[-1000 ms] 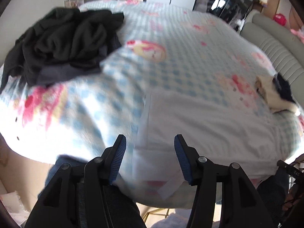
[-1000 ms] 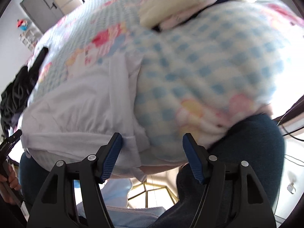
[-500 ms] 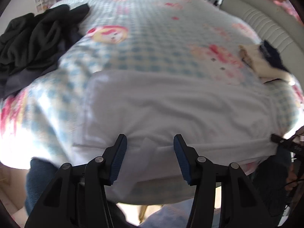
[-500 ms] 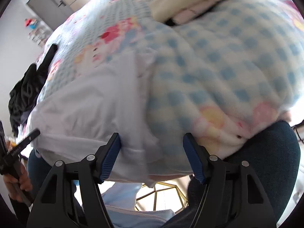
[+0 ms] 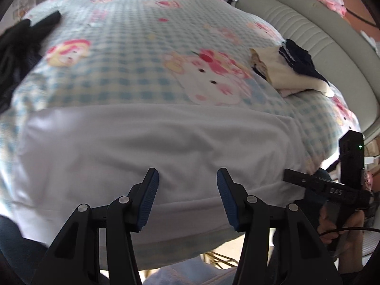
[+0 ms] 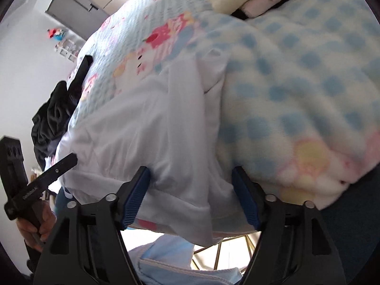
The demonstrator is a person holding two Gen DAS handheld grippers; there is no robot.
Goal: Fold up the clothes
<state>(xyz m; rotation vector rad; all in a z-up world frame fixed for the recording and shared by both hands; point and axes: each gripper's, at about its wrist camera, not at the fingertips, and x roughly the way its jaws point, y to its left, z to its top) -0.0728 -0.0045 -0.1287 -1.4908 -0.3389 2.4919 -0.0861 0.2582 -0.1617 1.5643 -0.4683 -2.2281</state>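
Note:
A white garment [image 5: 154, 142] lies flat across the near part of the bed, its hem hanging over the edge. My left gripper [image 5: 186, 175] hovers open over the middle of that hem, its blue pads apart and nothing pinched. My right gripper [image 6: 191, 173] sits at the garment's [image 6: 142, 123] right corner. Its jaws are opening, and a fold of white cloth lies between them without being pressed. Each view also shows the other gripper beside the garment: the right gripper [image 5: 327, 187] in a hand, and the left gripper [image 6: 35, 182] in a hand.
The bed carries a blue-checked cartoon blanket [image 5: 130, 71]. A heap of black clothes [image 5: 16, 47] lies far left, and a folded cream and navy stack [image 5: 289, 68] lies far right by the padded headboard [image 5: 308, 30]. A light-blue cloth [image 6: 178, 261] hangs below the bed edge, beside blue-jeaned legs [image 6: 351, 225].
My left gripper slid right along the bed edge, from the garment's left side to mid-hem. My right gripper sank closer to the garment's corner and its jaws widened.

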